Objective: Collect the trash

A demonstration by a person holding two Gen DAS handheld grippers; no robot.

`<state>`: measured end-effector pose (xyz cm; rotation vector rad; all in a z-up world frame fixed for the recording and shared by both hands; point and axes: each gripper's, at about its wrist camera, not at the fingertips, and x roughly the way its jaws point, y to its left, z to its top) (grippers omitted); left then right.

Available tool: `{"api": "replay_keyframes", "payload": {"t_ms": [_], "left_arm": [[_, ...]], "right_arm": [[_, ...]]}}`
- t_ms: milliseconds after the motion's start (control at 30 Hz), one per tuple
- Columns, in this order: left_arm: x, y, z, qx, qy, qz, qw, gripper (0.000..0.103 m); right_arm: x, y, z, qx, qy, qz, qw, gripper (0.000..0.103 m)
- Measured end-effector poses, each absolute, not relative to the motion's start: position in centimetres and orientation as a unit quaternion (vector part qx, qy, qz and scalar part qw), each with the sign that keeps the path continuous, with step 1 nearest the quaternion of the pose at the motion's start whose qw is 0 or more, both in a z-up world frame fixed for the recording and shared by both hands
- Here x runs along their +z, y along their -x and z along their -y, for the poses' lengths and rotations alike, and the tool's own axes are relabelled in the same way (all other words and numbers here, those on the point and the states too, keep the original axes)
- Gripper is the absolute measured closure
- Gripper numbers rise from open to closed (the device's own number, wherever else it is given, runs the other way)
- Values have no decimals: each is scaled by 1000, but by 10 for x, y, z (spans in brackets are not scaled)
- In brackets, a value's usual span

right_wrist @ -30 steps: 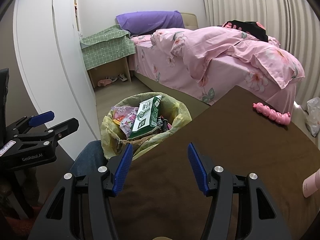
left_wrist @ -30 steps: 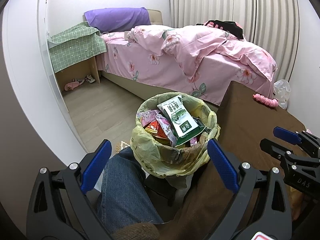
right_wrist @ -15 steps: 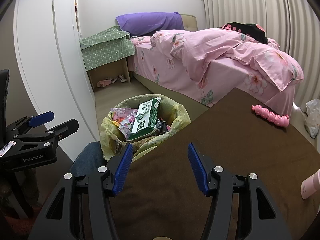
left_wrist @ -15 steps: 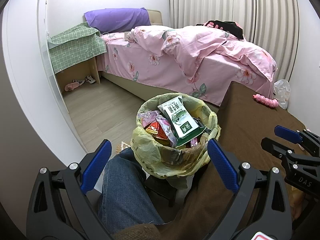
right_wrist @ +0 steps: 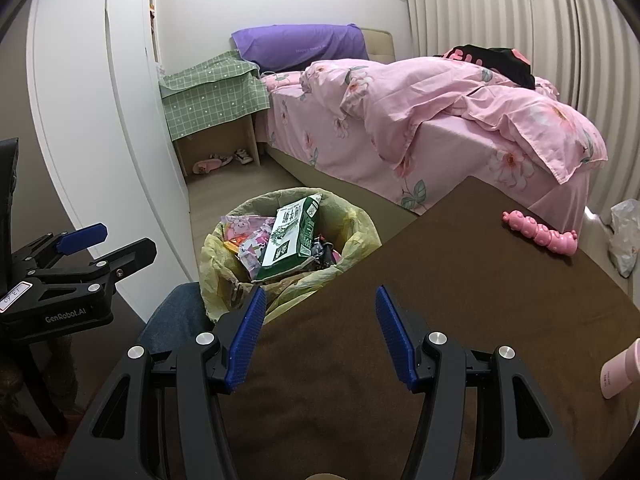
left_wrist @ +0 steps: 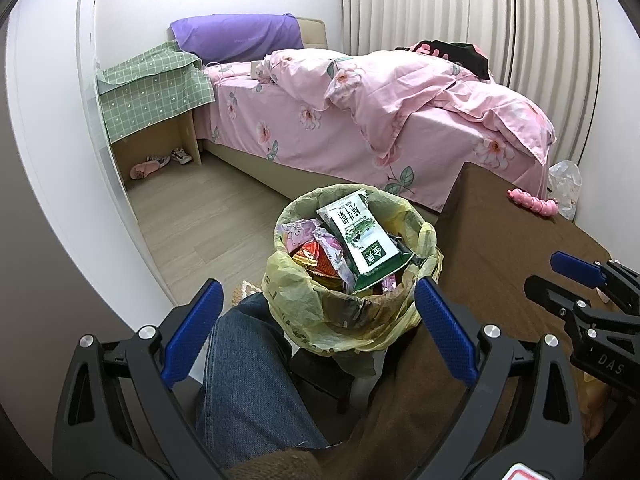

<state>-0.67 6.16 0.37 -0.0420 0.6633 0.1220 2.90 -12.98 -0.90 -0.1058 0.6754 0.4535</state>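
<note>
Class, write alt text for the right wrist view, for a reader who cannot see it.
An open, empty right gripper hovers over a brown table, facing a full trash bin lined with a yellow bag, a green carton on top. A pink toy lies on the table; a pink bed stands behind.

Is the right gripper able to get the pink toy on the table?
Probably yes. The right gripper is open and empty, and only bare brown table lies between it and the pink toy by the far edge.
</note>
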Motion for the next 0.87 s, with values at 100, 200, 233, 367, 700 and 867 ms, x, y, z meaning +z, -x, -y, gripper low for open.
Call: {"api": "replay_keyframes", "payload": {"t_ms": [100, 200, 233, 367, 700, 867], "left_arm": [[4, 6, -62, 60, 19, -326, 943, 11], [4, 6, -63, 63, 18, -323, 944, 11], [3, 6, -63, 63, 18, -324, 944, 11], [0, 6, -62, 60, 18, -328, 942, 11], [-1, 9, -61, 58, 26, -327, 943, 11], [-2, 6, -60, 51, 32, -336, 940, 11]], "right_arm": [[-9, -29, 130, 221, 50, -328, 917, 49], [-9, -29, 129, 220, 51, -328, 917, 49], [-9, -29, 129, 220, 51, -328, 917, 49], [-9, -28, 128, 219, 51, -329, 917, 49], [-12, -27, 129, 209, 52, -332, 918, 49], [-15, -27, 135, 177, 53, -342, 921, 49]]}}
